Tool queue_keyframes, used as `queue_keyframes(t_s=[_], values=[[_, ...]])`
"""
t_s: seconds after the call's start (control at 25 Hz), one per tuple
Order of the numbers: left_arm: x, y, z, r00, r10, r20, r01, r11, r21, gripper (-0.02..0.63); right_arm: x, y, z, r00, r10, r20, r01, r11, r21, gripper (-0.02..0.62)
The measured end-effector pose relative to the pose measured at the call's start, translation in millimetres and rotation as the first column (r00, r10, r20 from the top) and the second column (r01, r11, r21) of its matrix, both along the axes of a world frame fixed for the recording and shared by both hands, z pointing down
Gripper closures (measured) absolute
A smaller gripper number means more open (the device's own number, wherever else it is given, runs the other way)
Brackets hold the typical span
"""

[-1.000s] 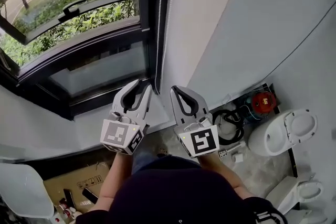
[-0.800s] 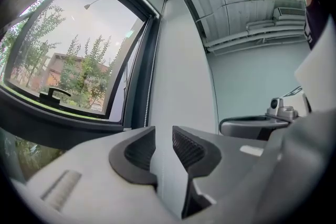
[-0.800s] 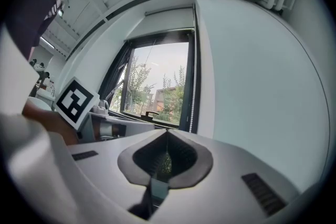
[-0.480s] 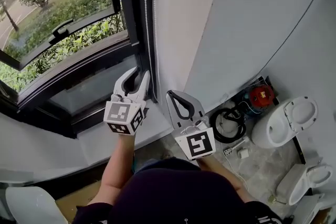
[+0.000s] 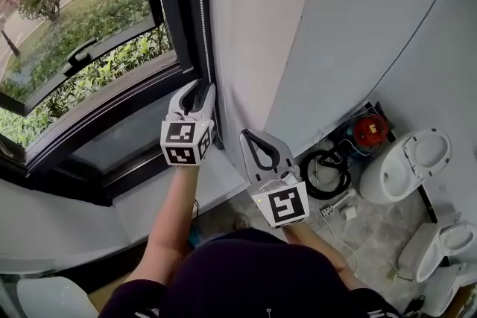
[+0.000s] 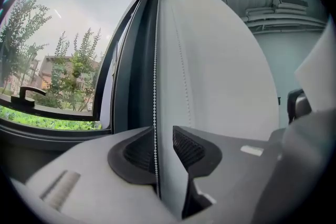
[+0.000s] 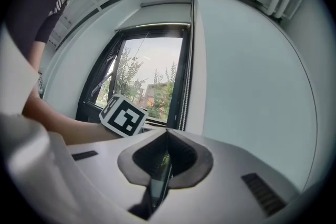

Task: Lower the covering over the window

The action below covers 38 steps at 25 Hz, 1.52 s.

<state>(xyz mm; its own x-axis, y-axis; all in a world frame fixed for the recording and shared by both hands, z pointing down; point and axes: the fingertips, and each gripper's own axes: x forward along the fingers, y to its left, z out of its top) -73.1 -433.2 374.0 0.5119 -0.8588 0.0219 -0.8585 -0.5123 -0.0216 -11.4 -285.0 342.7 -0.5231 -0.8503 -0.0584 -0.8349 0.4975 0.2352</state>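
A white bead chain hangs down the right side of the dark window frame. My left gripper is stretched out level at that frame, open, with its jaws on either side of the chain. In the left gripper view the bead chain drops through the gap of the left gripper, close to the left pad, which is not pressing on it. My right gripper hangs back beside the white wall, shut and empty. From the right gripper I see the window, the bead chain and the left marker cube.
A white wall runs right of the window. Below it on the floor lie a black coiled hose, a red device and white toilet bowls. The window sash stands tilted open towards greenery.
My left gripper has reached forward to the window frame's right edge, and the bead chain now runs between its jaws. The right gripper has barely shifted.
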Motion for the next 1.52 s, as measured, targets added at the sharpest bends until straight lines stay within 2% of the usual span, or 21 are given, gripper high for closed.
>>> queue_keyframes(t_s=[0.28,0.56,0.88,0.96,1.0,1.04,1.24,1.52], values=[[5,-28,13,0.996,-0.037,0.082,0.038,0.999,-0.011,0.487,0,-3,-2,1.000,0.010,-0.001,-0.010,1.000,0.003,0.583],[5,-43,20,0.992,-0.061,0.107,0.064,0.998,-0.023,0.483,-3,-4,-3,1.000,0.018,0.004,-0.018,1.000,0.006,0.583],[4,-53,33,0.978,-0.109,0.179,0.122,0.991,-0.063,0.483,-3,2,-6,1.000,0.022,0.000,-0.022,1.000,0.016,0.583],[0,-54,34,0.976,-0.127,0.179,0.141,0.988,-0.066,0.504,-2,4,-6,1.000,0.025,0.000,-0.025,1.000,0.018,0.583],[-4,-54,34,0.976,-0.134,0.171,0.147,0.987,-0.068,0.548,-2,5,-6,1.000,0.026,0.001,-0.026,0.999,0.019,0.583],[-6,-54,33,0.978,-0.132,0.159,0.144,0.987,-0.071,0.580,-2,5,-7,1.000,0.027,0.003,-0.027,0.999,0.019,0.583],[-10,-40,29,0.988,-0.073,0.134,0.083,0.994,-0.072,0.583,-4,7,-7,1.000,0.021,0.005,-0.021,1.000,0.018,0.583],[-15,32,26,0.990,0.063,0.125,-0.055,0.996,-0.064,0.584,-15,4,-8,0.998,-0.012,0.054,0.012,1.000,0.001,0.583]])
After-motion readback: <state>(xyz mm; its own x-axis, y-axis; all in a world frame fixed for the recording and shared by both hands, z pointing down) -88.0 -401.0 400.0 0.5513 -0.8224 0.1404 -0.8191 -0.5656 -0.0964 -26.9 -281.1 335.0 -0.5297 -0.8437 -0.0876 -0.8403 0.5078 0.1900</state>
